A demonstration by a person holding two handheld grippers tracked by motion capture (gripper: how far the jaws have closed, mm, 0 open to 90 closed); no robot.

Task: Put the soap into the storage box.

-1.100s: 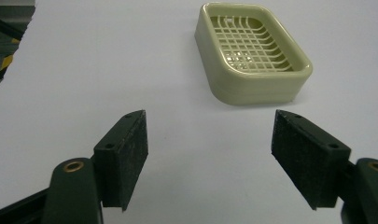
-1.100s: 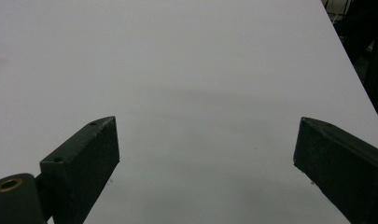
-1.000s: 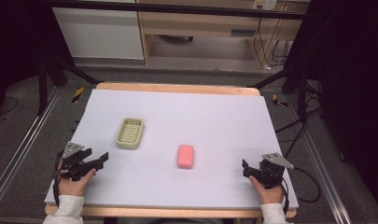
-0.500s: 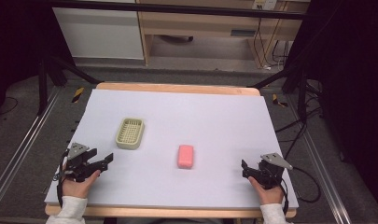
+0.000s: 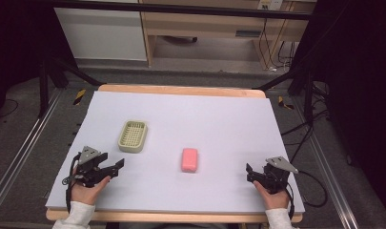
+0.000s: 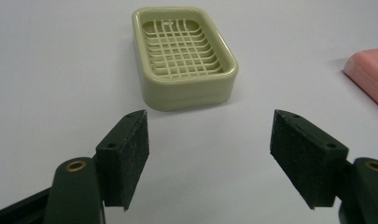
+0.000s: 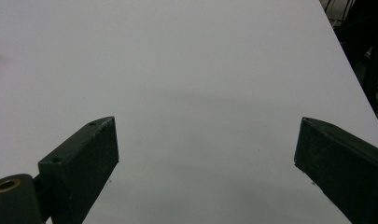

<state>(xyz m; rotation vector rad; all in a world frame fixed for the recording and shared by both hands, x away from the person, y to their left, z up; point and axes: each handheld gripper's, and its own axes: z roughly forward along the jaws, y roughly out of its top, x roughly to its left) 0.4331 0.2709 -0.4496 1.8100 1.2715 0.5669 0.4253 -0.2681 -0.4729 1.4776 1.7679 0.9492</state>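
We see the left hand-held gripper (image 5: pixel 115 166) low over the table (image 5: pixel 228 119), jaws spread with nothing between them after just narrowing a little. Just ahead of it sits the green soap dish (image 6: pixel 183 55), upright. The pink soap bar (image 5: pixel 189 159) lies mid-table, apart from the dish. Right hand-held gripper (image 5: pixel 250 171): jaws spread wide, empty.

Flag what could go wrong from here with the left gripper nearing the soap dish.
1. The left gripper has open jaws that look barely wider than the soap dish; a pad could nudge the light dish across the smooth table instead of straddling it.
2. The pink soap lies close beside the dish; a sideways sweep might knock it.
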